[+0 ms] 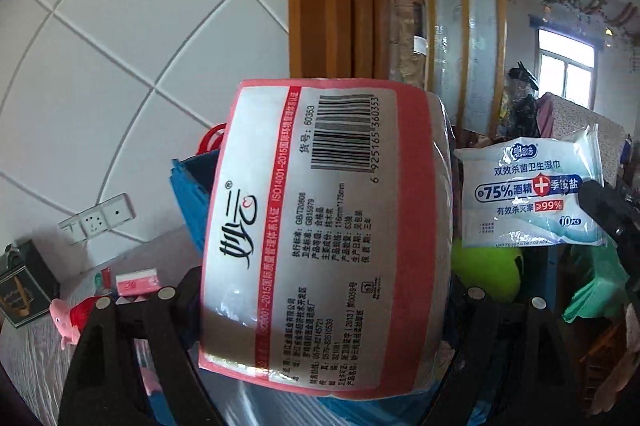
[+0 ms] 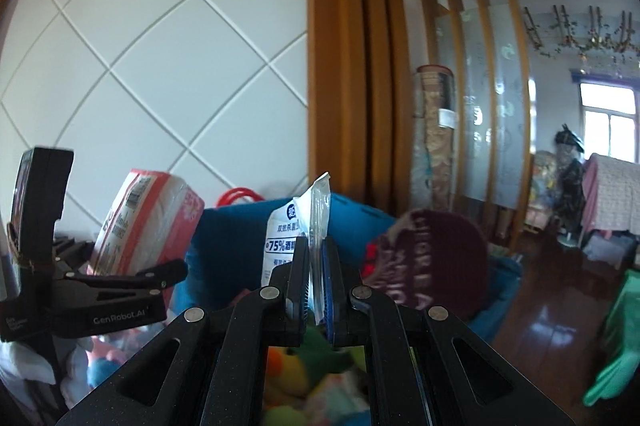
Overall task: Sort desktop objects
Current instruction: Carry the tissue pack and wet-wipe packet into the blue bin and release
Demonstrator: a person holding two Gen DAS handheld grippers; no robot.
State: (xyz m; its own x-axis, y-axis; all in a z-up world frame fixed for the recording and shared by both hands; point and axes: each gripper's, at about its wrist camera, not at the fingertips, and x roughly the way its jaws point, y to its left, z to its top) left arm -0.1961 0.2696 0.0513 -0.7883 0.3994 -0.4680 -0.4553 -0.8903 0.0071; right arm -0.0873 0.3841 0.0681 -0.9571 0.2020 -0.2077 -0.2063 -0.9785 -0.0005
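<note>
Nearest to my left camera is the pink tissue pack (image 1: 320, 234), which fills the middle of the view with its barcode label turned to me. My left gripper (image 1: 320, 290) holds it, the jaws standing wide and pressing on its two sides. At about three o'clock from the pack I see the wet wipes packet (image 1: 528, 191), pinched at its right edge by the black tip of the other gripper. Under it, at four o'clock, lies a yellow-green ball (image 1: 486, 272). Behind the pack, at nine o'clock, the blue bin (image 1: 192, 193) shows one edge. A pink pig toy (image 1: 66, 318) lies on the grey table (image 1: 36, 378) at eight o'clock.

In my right camera the right gripper (image 2: 316, 278) is nearest, closed tight on the wet wipes packet (image 2: 298, 230), which stands upright between the pads. At ten o'clock the left gripper (image 2: 160, 272) carries the tissue pack (image 2: 140, 222). The blue bin (image 2: 240, 230) is behind, with a dark red hat (image 2: 432, 258) at two o'clock and soft toys (image 2: 304, 374) below.
</note>
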